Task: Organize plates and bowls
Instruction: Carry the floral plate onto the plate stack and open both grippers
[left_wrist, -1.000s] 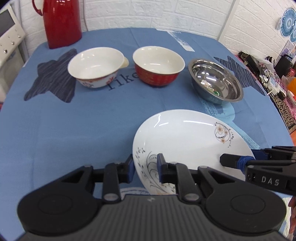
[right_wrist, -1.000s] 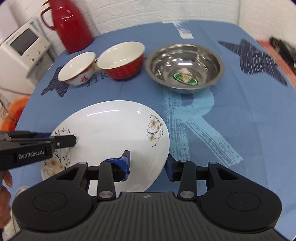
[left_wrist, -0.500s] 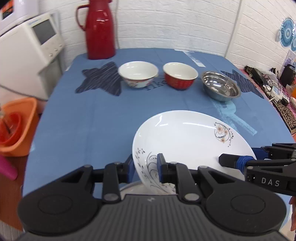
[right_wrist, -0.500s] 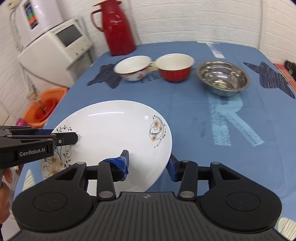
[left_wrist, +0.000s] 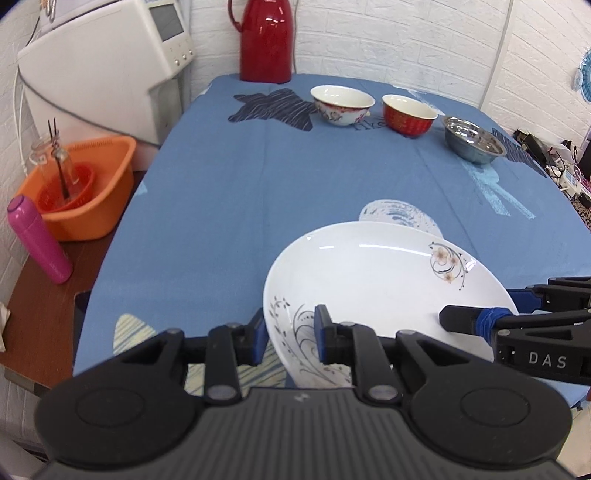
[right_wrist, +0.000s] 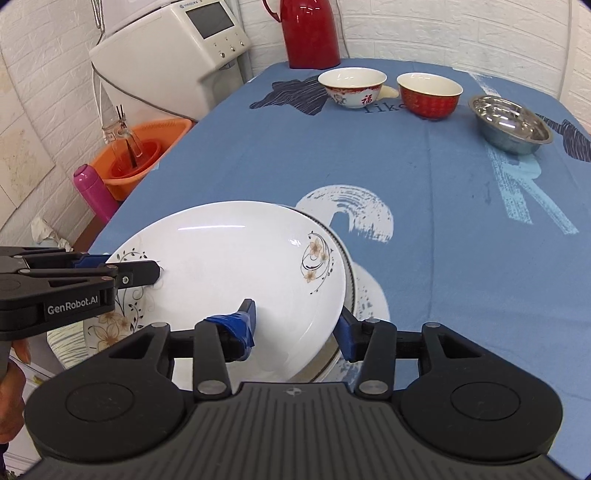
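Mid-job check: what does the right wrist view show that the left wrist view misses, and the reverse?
Only the right wrist view shows a second plate with a dark rim line under the held one, plus the red character on the white bowl.

Only the left wrist view shows cluttered cables past the table's right edge.

Both show the floral plate gripped by the left gripper and right gripper, the red bowl, steel bowl and red thermos.

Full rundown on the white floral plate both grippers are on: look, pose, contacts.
The white floral plate is glossy, ceramic-looking, with a shallow dished centre and black vine and beige flower motifs at opposite rim areas. It is tilted, near the table's front edge. The left gripper and right gripper each straddle its rim. Beneath it sits a second plate with a dark-lined rim; contact between them is unclear.
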